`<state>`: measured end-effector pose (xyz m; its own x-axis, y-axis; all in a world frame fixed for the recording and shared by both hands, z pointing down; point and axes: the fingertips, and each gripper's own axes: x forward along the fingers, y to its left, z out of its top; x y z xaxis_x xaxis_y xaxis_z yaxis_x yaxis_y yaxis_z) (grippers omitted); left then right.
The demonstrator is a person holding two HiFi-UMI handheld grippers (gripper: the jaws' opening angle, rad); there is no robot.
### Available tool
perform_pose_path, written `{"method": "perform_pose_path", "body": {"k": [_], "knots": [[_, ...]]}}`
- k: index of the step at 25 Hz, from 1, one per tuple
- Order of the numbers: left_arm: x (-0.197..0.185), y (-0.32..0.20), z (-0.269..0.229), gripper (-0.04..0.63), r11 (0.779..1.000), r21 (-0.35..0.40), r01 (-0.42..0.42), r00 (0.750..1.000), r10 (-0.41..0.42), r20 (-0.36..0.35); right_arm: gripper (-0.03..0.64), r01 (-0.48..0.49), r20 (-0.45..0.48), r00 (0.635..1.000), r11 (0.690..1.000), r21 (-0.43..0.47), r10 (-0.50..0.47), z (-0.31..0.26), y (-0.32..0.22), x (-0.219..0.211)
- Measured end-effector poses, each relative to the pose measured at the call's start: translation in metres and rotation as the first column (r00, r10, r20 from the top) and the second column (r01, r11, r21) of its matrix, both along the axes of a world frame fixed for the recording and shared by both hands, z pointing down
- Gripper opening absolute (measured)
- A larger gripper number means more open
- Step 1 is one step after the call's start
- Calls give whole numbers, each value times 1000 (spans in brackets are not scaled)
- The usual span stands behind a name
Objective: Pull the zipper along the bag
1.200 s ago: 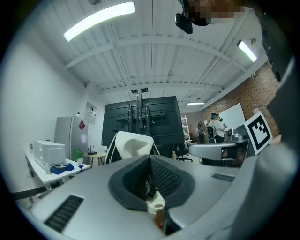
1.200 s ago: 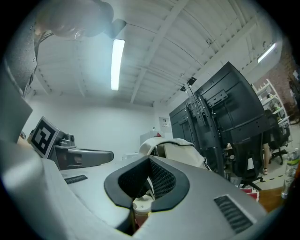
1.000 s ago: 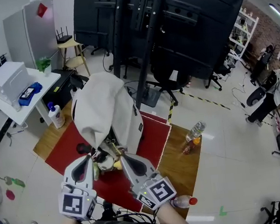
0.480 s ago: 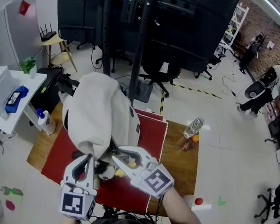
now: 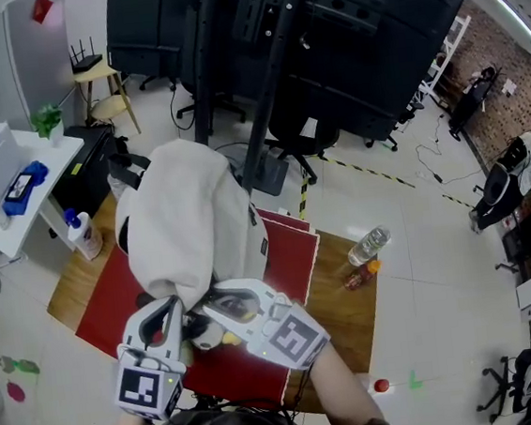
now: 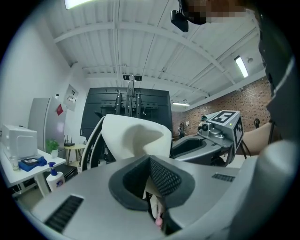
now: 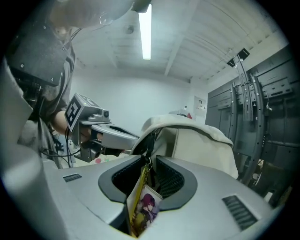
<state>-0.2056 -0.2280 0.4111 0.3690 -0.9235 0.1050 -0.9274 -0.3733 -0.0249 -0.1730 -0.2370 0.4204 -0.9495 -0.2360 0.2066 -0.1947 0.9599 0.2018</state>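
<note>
- White plastic at the far left of the head view: a white pump bottle stands on the floor beside the table edge.
- Next, a red mat covers most of a wooden tabletop, lower centre of the frame.
- The left gripper sits low and left of centre, its tips at the near bottom edge of the bag. In the left gripper view its jaws are pressed together and pinch a fold of pale cloth.
- And there's the bag: a cream-white fabric backpack stands upright on the red mat, mid-left in the head view. It fills the middle of both gripper views.
- The right gripper is just beside the left one and comes in from the lower right, tilted.
- In the right gripper view its jaws have just been opening and now stand apart.
- Between them hang the dark zipper pull and, below it, a flat card charm with a purple-haired cartoon figure. The pads do not press on either.
- Far right, a clear plastic bottle lies by the table's far right corner.
</note>
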Motion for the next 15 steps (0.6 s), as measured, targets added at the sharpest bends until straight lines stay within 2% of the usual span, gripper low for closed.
{"method": "perform_pose_path", "body": {"k": [3,5,7,10,15], "knots": [[-3,-4,2,12,1000,-3,1,1000,-1,-2,107,-8,-17,1000,999,45,8,2,-4,-5],[-4,-5,1,12,1000,-5,-1,1000,1,2,61,-17,-38,999,995,97,21,3,-3,-8],[-6,-4,-3,12,1000,0,-2,1000,2,2,60,-14,-53,998,989,145,22,4,2,-10],[-5,4,-16,12,1000,14,-12,1000,12,-10,57,-31,-50,998,988,151,39,-4,15,-7],[9,15,-36,12,998,2,-61,998,61,-25,57,-62,18,998,989,135,60,-20,31,-1]]}}
